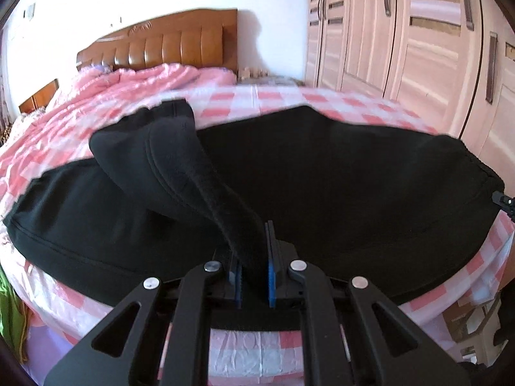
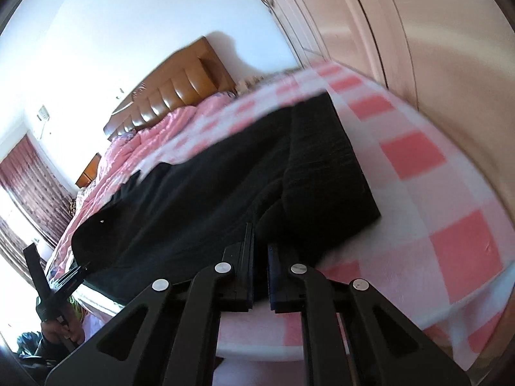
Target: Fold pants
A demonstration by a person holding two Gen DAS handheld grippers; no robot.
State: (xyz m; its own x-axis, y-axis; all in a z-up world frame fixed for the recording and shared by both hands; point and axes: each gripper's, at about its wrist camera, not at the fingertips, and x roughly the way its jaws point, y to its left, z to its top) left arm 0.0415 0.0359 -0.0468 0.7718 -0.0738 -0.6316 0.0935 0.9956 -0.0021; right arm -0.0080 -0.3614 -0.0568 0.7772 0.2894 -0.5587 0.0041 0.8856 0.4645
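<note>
Left wrist view: the left gripper [image 1: 252,257] clamps a raised strip of the black fleece pants [image 1: 338,186] – they lie spread across a pink-and-white checked bedsheet [image 1: 283,96]. Right wrist view: the right gripper [image 2: 260,251] pinches the pants' near edge, beside the waistband.

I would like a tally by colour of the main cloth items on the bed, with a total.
Black: 1, the black fleece pants, a twisted strip of them clamped in the left gripper.
Pink and white: 2, the pink-and-white checked bed sheet and the rumpled pink quilt near the headboard.
Total: 3.
</note>
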